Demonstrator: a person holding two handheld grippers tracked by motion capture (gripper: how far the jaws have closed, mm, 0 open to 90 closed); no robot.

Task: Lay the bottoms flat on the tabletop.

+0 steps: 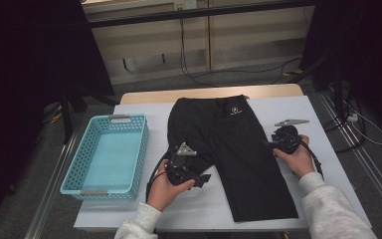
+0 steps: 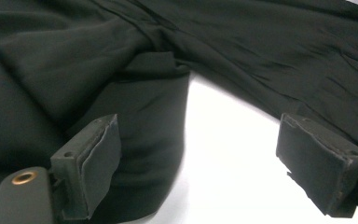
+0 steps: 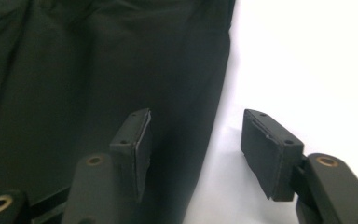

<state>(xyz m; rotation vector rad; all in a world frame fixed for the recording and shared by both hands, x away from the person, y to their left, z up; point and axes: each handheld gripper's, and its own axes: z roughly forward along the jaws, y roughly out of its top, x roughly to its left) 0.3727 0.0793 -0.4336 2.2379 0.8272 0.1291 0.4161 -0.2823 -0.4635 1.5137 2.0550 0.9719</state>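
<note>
On the white tabletop (image 1: 204,204) lies a pair of black shorts (image 1: 238,149), spread flat, with the waistband at the far side. At the left leg of the shorts, which is bunched up, the left claw (image 1: 205,179) is held with its jaws wide apart, one over the fabric and one over the bare surface. At the right edge of the shorts, the right claw (image 1: 268,143) also stands apart, across the hem. Left of the shorts stands a blue basket (image 1: 92,149).
</note>
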